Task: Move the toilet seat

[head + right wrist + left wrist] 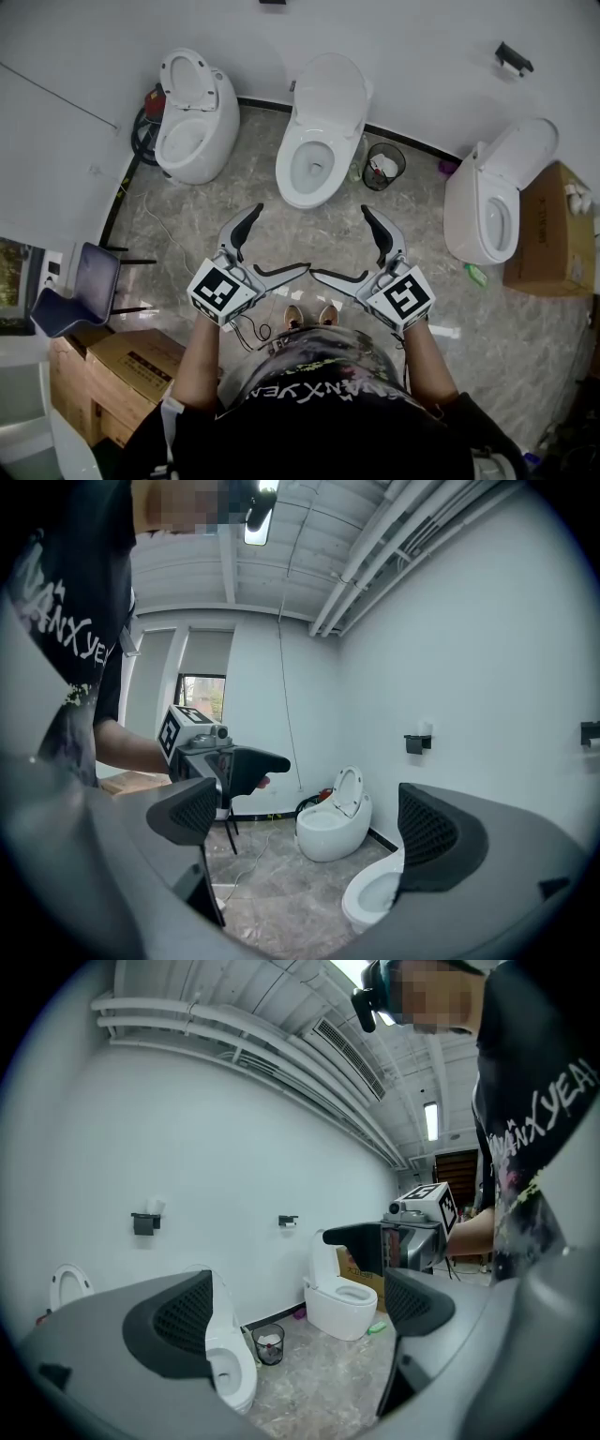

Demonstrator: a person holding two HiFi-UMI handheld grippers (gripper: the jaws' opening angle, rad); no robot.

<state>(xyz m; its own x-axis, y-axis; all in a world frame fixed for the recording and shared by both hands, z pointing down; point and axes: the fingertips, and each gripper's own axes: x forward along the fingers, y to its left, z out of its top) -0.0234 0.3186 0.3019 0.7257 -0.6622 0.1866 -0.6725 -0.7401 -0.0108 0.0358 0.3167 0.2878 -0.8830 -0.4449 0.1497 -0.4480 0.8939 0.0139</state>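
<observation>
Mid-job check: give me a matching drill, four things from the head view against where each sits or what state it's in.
Things:
1. waste bin
2. chair
3. egg-shaped toilet
4. left gripper

Places or states:
A. open, nothing between its jaws
B. left end of the toilet row
C. beside the cardboard boxes
D. on the floor between the middle toilet and the right toilet

Pairs: 1-D, 2-C, 3-B, 4-A

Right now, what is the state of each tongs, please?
Left tongs: open, holding nothing.
Right tongs: open, holding nothing.
</observation>
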